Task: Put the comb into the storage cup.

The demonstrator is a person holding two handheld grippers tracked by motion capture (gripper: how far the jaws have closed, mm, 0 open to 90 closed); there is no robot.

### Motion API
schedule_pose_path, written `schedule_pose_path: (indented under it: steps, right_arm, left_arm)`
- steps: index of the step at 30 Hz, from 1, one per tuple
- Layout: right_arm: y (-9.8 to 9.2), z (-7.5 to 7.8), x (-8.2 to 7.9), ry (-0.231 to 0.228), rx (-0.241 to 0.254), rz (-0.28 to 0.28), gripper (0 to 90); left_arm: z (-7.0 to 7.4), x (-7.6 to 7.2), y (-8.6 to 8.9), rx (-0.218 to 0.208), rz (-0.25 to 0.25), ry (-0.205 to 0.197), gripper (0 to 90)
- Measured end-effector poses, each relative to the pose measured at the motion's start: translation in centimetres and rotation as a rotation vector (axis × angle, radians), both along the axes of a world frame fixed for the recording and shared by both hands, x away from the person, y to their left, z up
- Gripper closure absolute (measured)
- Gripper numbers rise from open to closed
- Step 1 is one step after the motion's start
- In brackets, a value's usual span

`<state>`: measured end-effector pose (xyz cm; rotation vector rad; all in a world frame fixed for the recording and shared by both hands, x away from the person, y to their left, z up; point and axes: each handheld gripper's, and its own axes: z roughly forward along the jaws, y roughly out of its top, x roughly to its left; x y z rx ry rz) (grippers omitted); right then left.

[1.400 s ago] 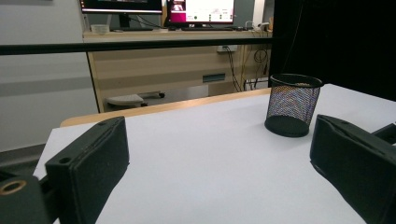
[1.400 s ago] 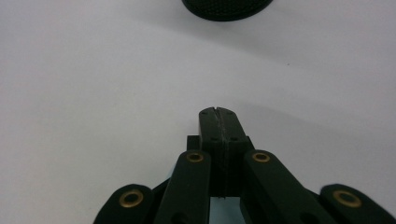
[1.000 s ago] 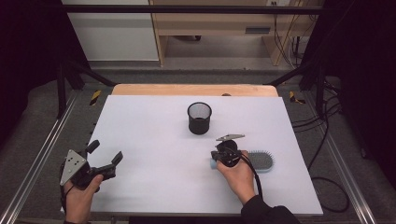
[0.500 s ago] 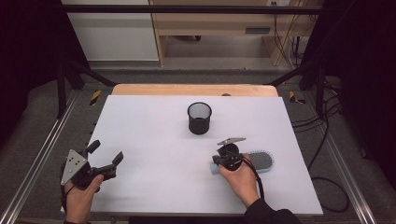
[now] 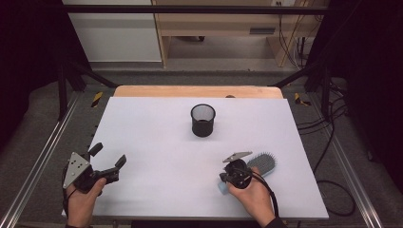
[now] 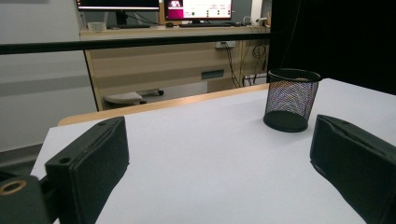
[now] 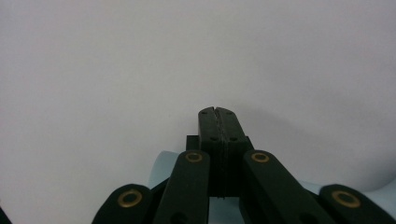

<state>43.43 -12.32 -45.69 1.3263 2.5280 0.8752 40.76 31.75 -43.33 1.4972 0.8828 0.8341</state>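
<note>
A light blue hairbrush (image 5: pixel 263 163) with a dark bristle head lies on the white table (image 5: pixel 157 137) at the near right. My right gripper (image 5: pixel 235 174) hovers over its handle end, pointing down at the table. In the right gripper view its jaws (image 7: pixel 218 113) are pressed together with nothing between them, and a bit of the light blue handle (image 7: pixel 161 170) shows behind the linkage. My left gripper (image 5: pixel 109 155) rests at the near left, open and empty (image 6: pixel 219 135). A black mesh cup (image 5: pixel 203 120) stands upright mid-table, also seen ahead of the left gripper as the mesh cup (image 6: pixel 292 99).
A wooden strip (image 5: pixel 195 91) borders the table's far edge. Metal rails (image 5: pixel 43 156) run along both sides. Beyond the table stand a wooden desk (image 6: pixel 177 51) and monitors.
My right hand has drawn back toward the near edge, over the brush's handle end. The brush, the cup and the left gripper have stayed put.
</note>
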Motion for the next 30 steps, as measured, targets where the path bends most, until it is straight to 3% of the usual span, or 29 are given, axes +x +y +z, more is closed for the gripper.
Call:
schedule_pose_path:
  steps: [5, 13, 18, 30]
  right_arm:
    - [-0.5, 0.1, -0.9, 0.011, -0.049, 0.040, 90.0]
    - [-2.8, 0.6, -2.6, 0.028, -0.132, 0.067, 90.0]
    - [-4.3, 0.6, -3.0, 0.046, -0.158, 0.064, 90.0]
    - [-7.5, 1.0, -2.7, 0.037, -0.204, 0.020, 90.0]
  left_arm:
    - [-0.1, 0.0, 0.0, -0.003, -0.001, 0.004, 4.7]
    - [-0.1, 0.0, 0.2, -0.008, 0.001, 0.006, 4.7]
    - [-0.2, 0.0, 0.3, -0.005, 0.005, 0.008, 4.7]
    - [-0.1, 0.1, -0.1, 0.006, -0.002, 0.009, 4.7]
